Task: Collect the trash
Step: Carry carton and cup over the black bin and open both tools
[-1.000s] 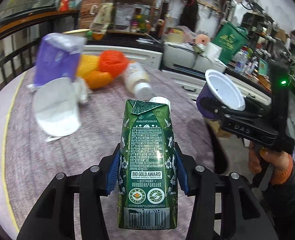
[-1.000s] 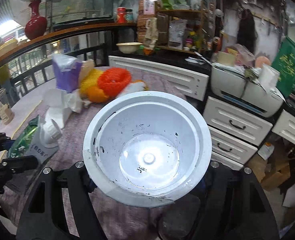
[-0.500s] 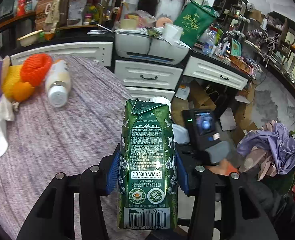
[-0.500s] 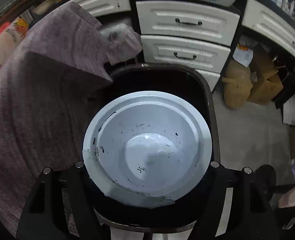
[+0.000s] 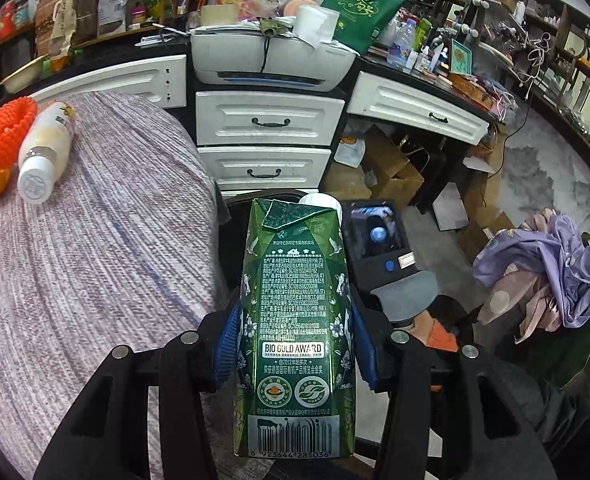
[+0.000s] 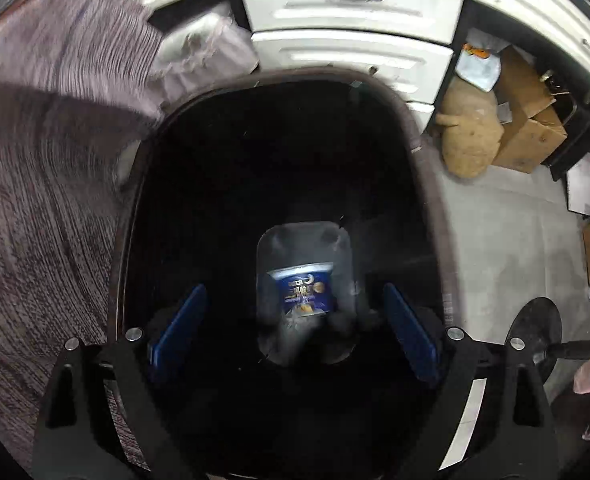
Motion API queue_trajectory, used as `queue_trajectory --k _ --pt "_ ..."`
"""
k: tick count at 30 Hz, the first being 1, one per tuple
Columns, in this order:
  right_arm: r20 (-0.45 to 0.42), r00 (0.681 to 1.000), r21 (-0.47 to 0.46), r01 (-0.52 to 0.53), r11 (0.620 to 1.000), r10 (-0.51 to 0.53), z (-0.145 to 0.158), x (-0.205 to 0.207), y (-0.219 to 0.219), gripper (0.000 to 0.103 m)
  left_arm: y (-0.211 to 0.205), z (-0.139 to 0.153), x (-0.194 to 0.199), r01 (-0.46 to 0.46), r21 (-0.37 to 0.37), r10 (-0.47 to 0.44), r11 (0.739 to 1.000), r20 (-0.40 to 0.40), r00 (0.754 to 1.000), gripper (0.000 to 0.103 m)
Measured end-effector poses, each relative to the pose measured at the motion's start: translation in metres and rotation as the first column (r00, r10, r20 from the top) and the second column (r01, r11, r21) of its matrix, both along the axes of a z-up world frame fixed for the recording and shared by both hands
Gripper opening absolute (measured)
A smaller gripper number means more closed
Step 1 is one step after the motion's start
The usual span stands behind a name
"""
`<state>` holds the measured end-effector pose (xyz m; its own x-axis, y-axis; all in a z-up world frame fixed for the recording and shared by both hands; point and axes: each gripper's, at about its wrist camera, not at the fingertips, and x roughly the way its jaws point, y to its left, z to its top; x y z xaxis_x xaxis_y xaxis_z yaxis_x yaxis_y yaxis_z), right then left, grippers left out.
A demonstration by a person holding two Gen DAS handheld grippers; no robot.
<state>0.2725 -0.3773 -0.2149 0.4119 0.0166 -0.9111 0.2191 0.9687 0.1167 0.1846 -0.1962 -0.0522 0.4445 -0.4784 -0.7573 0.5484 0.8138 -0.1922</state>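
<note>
my right gripper [image 6: 295, 312] has just been opening its fingers, nothing between them now, and the cup [image 6: 303, 288] that filled them half a second ago lies down inside the bin [image 6: 431, 184], so that piece is collected; my left gripper [image 5: 293, 344] grips the green carton [image 5: 295, 320] near the bin.

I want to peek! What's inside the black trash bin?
Deep inside the black trash bin is a blue-labelled cup, blurred, below the open right gripper. The rest of the inside is too dark to see.
</note>
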Motion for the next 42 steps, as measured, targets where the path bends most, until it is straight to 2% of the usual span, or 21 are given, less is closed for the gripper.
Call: queue_trajectory --k 7,14,20,26,30,31,33,34,35,42 --pt "0.122 0.986 -0.060 0.124 0.990 -0.116 0.045 -0.031 -0.037 0.089 -0.028 -0.021 0.006 0.029 0.036 -0.028 0.999 -0.026 0.999 0.048" --pt "0.214 0.951 -0.045 0.240 0.970 -0.225 0.080 -0.058 -0.071 0.090 -0.054 -0.045 0.020 0.036 0.093 -0.030 0.995 -0.065 0.997 0.048" --pt "0.243 0.945 -0.050 0.237 0.970 -0.218 0.090 -0.064 -0.075 0.090 -0.066 -0.058 0.035 0.015 0.120 -0.002 0.993 -0.109 0.994 0.048" --pt "0.251 0.946 -0.042 0.220 0.975 -0.203 0.097 -0.065 -0.074 0.090 -0.079 -0.071 0.040 0.025 0.165 -0.006 0.986 -0.117 0.993 0.049" --pt "0.248 0.949 -0.040 0.213 0.976 -0.197 0.097 -0.065 -0.070 0.090 -0.081 -0.078 0.046 0.022 0.164 0.000 0.986 -0.133 0.991 0.050" --pt "0.246 0.949 -0.040 0.211 0.977 -0.195 0.096 -0.065 -0.070 0.090 -0.081 -0.077 0.046 0.023 0.163 -0.002 0.986 -0.131 0.991 0.051" --pt "0.247 0.950 -0.044 0.209 0.977 -0.192 0.097 -0.066 -0.069 0.090 -0.080 -0.076 0.045 0.018 0.159 0.001 0.987 -0.119 0.993 0.066" --pt "0.248 0.950 -0.046 0.209 0.977 -0.192 0.098 -0.066 -0.069 0.090 -0.079 -0.074 0.044 0.015 0.150 0.002 0.989 -0.111 0.994 0.076" --pt "0.250 0.949 -0.047 0.211 0.976 -0.193 0.099 -0.066 -0.069 0.090 -0.079 -0.072 0.043 0.015 0.137 0.000 0.990 -0.105 0.995 0.081" --pt "0.268 0.941 -0.057 0.228 0.972 -0.205 0.107 -0.069 -0.073 0.091 -0.076 -0.051 0.028 0.026 0.098 -0.019 0.995 -0.064 0.998 0.084"
